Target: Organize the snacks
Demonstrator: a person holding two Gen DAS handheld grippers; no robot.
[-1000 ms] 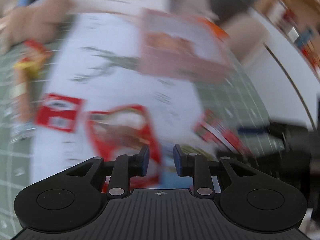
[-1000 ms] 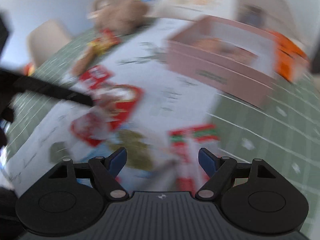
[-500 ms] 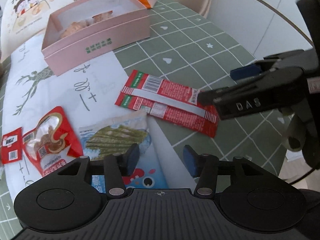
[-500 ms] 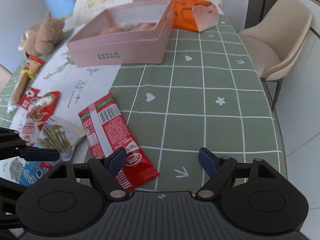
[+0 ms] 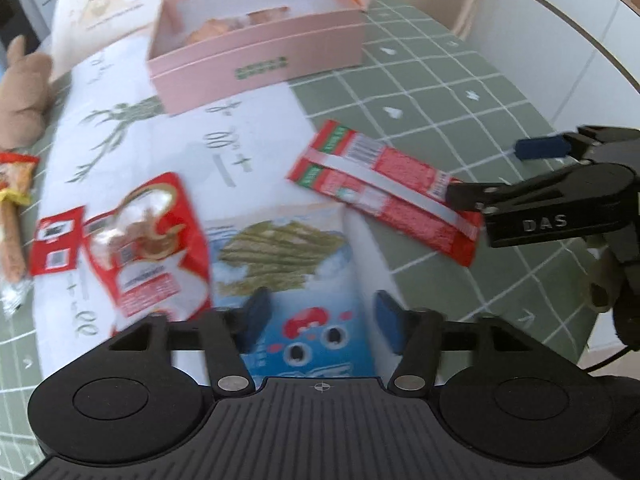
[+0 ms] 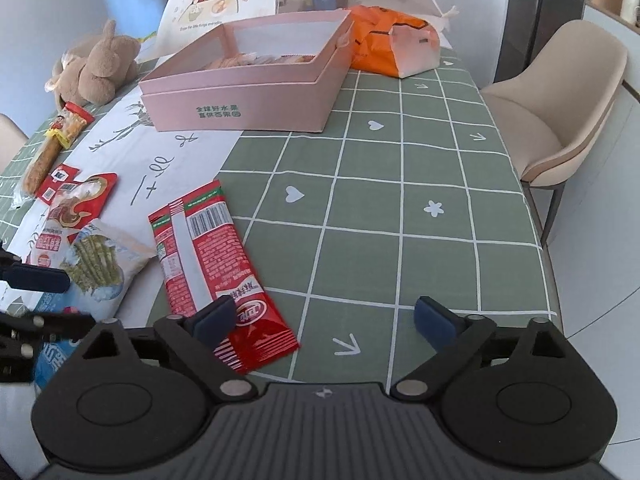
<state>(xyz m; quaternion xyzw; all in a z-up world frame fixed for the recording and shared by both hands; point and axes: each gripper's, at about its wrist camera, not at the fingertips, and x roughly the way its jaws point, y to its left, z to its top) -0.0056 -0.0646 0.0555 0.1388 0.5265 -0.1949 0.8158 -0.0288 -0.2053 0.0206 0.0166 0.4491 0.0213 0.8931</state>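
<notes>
Both claws are hovering over loose snack packets, so the step in hand looks like the approach for a pick, with nothing gripped yet. The left claw (image 5: 318, 316) is pointing steeply down with its jaws opening; the blue-and-white packet of green sticks (image 5: 288, 276) is lying flat just beyond and beneath its tips, partly framed between them, but the pads are not pressing on it. Just to the left of that claw a red-and-white packet (image 5: 148, 244) is lying on the white paper sheet (image 5: 192, 144), and a smaller red packet (image 5: 56, 240) is lying beyond that. The right claw (image 6: 324, 320) is also opening, nearly as wide as it goes, and is empty; the long red packet (image 6: 208, 256) is lying flat with its near end under the left finger, mostly off to the left of the gap. The pink box (image 6: 248, 92), open and already holding some snacks, is sitting well ahead of both claws across the green checked tablecloth (image 6: 400, 208). The next move probably calls for each claw to sink onto its packet, the right one shifting leftward to centre the red packet, and to pinch an edge, since thin flat wrappers give little to grab, then to carry it forward to the box.
</notes>
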